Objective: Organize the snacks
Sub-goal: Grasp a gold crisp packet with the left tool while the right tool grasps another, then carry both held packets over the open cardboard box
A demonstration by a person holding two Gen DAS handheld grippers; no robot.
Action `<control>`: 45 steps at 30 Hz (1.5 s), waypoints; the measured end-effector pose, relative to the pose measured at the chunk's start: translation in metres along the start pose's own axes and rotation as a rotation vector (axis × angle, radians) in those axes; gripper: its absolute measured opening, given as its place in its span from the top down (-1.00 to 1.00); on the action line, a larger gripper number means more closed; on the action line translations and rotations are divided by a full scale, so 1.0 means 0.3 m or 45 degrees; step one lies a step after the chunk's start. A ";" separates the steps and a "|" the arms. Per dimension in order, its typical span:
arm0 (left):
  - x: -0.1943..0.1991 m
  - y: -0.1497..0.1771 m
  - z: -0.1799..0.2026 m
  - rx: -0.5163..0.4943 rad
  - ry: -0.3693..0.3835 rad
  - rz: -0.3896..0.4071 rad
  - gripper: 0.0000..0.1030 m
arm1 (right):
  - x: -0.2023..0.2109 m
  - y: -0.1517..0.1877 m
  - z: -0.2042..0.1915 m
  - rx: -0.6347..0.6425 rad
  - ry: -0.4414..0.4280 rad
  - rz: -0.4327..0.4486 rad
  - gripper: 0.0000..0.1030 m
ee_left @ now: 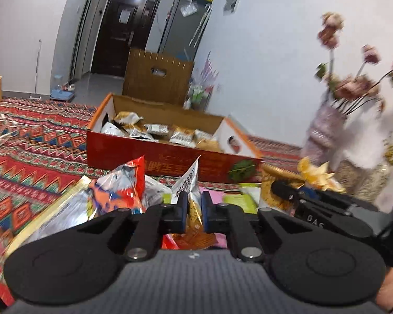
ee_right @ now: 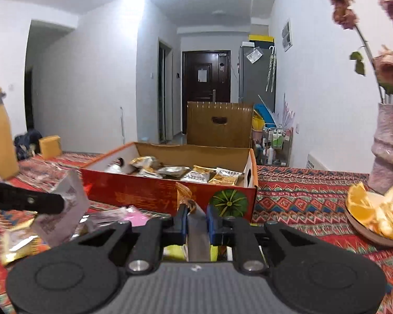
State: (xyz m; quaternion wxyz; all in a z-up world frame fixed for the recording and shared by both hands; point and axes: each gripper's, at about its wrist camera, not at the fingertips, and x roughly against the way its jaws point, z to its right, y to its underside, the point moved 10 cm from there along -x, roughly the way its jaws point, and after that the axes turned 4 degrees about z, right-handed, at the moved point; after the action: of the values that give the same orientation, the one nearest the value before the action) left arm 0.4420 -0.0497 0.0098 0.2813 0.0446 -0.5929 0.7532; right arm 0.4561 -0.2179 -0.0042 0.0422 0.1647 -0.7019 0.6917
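Observation:
My left gripper (ee_left: 194, 208) is shut on a small white and yellow snack packet (ee_left: 188, 183), held upright above a heap of loose snacks (ee_left: 118, 196). My right gripper (ee_right: 196, 216) is shut on a packet with a silver back and a gold top (ee_right: 196, 226). Beyond both stands an open red cardboard box (ee_left: 157, 158) (ee_right: 149, 191) with several snack packets lying in it. In the right wrist view, the left gripper's finger (ee_right: 47, 204) enters from the left with its white packet (ee_right: 68, 196). In the left wrist view, the right gripper's finger (ee_left: 285, 191) shows beside a gold packet (ee_left: 272, 185).
A patterned red cloth (ee_right: 314, 196) covers the table. At the right stand a pink vase (ee_right: 390, 157) with dried flowers and a plate of orange peel (ee_right: 374, 214). A yellow bottle (ee_right: 0, 136) stands at the left. A brown crate (ee_right: 220, 128) sits behind the box.

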 end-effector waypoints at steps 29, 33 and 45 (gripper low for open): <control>0.540 0.324 0.114 0.099 0.074 -0.059 0.79 | 0.669 0.293 -0.089 -0.153 0.011 -0.134 0.72; 0.515 0.301 0.098 0.092 0.054 -0.059 0.79 | 0.651 0.273 -0.086 -0.140 0.012 -0.137 0.72; 0.376 -0.139 0.035 -0.039 0.069 0.168 0.79 | 0.461 -0.094 -0.072 0.006 -0.124 0.031 0.72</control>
State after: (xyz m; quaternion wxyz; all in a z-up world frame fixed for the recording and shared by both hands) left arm 0.3646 -0.0119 0.0942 0.2474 -0.0193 -0.5981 0.7620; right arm 0.3304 -0.2201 0.0634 -0.0010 0.1897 -0.7035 0.6849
